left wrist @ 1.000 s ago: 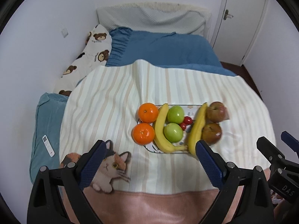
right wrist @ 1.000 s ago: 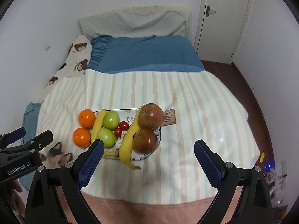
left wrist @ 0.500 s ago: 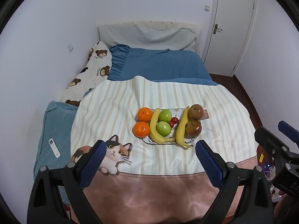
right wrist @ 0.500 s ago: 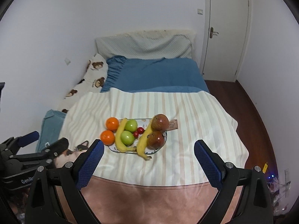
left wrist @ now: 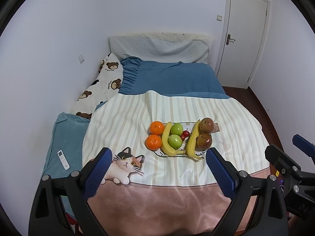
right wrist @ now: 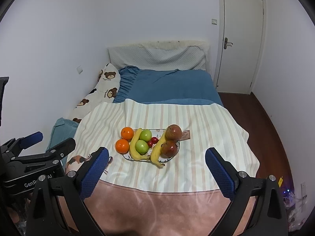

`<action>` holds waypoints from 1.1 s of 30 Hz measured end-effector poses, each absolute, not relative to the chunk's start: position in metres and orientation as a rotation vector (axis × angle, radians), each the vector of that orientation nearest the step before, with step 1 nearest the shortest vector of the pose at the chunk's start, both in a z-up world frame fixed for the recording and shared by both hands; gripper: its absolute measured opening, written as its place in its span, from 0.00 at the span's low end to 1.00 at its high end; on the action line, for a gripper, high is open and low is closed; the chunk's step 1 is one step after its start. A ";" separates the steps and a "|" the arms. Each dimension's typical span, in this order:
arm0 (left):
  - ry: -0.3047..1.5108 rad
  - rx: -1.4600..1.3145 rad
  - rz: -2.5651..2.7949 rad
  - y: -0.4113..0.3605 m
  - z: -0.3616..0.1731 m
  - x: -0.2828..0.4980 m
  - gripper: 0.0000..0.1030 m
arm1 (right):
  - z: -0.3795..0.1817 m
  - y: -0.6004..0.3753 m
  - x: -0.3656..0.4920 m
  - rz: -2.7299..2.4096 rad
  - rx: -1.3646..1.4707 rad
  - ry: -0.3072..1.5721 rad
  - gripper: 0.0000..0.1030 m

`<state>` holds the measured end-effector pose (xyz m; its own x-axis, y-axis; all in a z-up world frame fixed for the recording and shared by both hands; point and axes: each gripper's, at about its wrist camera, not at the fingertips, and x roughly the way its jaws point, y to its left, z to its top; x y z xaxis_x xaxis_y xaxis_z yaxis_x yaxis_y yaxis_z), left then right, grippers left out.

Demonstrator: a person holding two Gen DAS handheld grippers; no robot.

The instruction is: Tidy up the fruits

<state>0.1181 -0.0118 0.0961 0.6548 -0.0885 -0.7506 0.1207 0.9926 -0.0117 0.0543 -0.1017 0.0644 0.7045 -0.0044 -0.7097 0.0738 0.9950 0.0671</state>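
A patterned plate [left wrist: 161,154] [right wrist: 126,156] sits on the striped blanket in the middle of the bed. It holds two oranges [left wrist: 153,142] [right wrist: 122,146], two bananas [left wrist: 166,139] [right wrist: 134,144], two green apples [left wrist: 175,140] [right wrist: 141,146], small red fruits [left wrist: 185,133] [right wrist: 152,141] and two red apples [left wrist: 204,142] [right wrist: 170,148]. My left gripper [left wrist: 158,162] is open and empty, well back from the plate above the bed's foot. My right gripper [right wrist: 156,161] is open and empty, likewise back from the plate.
A cat picture [left wrist: 126,165] is printed on the blanket front left. A white remote [left wrist: 63,159] lies on a teal cushion at the left. A bear-print pillow [left wrist: 102,86] lies along the wall. A white door [left wrist: 244,35] is at the far right.
Both grippers have pulled back and up from the bed, so the plate of fruit looks smaller and farther. The fruit has not moved. Both stay open.
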 end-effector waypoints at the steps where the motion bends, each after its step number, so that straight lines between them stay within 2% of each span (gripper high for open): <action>1: 0.849 0.038 -0.118 -0.012 0.096 0.118 0.95 | 0.064 -0.103 0.055 -0.047 0.096 0.789 0.98; 5: 0.857 0.034 -0.114 -0.011 0.094 0.121 0.99 | 0.060 -0.106 0.060 -0.071 0.079 0.790 0.99; 24: 0.901 0.061 -0.065 -0.018 0.038 0.182 0.99 | -0.010 -0.136 0.125 -0.173 0.075 0.809 1.00; 33: 0.928 0.079 -0.059 -0.026 0.019 0.203 0.99 | -0.024 -0.136 0.146 -0.177 0.068 0.816 1.00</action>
<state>0.2035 -0.0264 0.0186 0.5980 -0.0171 -0.8013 0.0852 0.9955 0.0424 0.1462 -0.1359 -0.0244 0.6715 -0.1310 -0.7293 0.1836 0.9830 -0.0075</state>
